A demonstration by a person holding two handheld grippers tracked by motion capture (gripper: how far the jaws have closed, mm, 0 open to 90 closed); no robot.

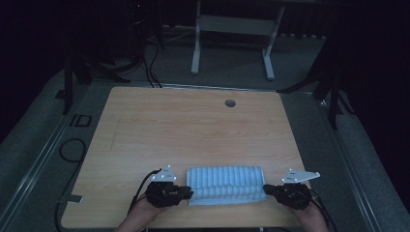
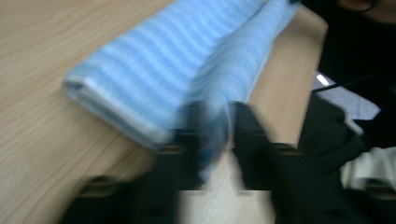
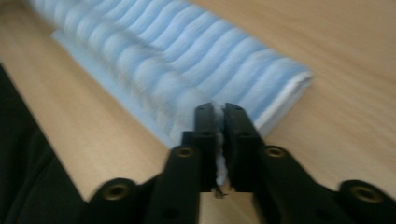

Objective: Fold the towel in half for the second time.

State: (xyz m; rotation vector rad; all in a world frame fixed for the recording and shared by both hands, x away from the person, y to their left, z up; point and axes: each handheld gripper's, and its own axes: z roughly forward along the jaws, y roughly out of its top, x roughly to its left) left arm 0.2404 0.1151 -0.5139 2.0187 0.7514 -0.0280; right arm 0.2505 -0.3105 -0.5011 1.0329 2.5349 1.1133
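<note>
The folded towel (image 1: 226,185) lies at the lower centre of the table (image 1: 193,125). Its right corner is clamped in the right gripper (image 3: 219,116); the left gripper (image 2: 219,126) stands parted around the left corner. An uneven release could drag the fold askew.

The towel (image 1: 226,185) is light blue, crossed by paler, whitish wavy stripes, with a white edge at its folded end (image 3: 294,91). It lies on a worktop (image 1: 193,130) of pale wood grain in a light tan, with a small dark grey round hole (image 1: 230,103) near the far edge. Both grippers, left (image 1: 189,193) and right (image 1: 265,189), are black with black jaws, each topped by a grey plate dotted with white.
</note>
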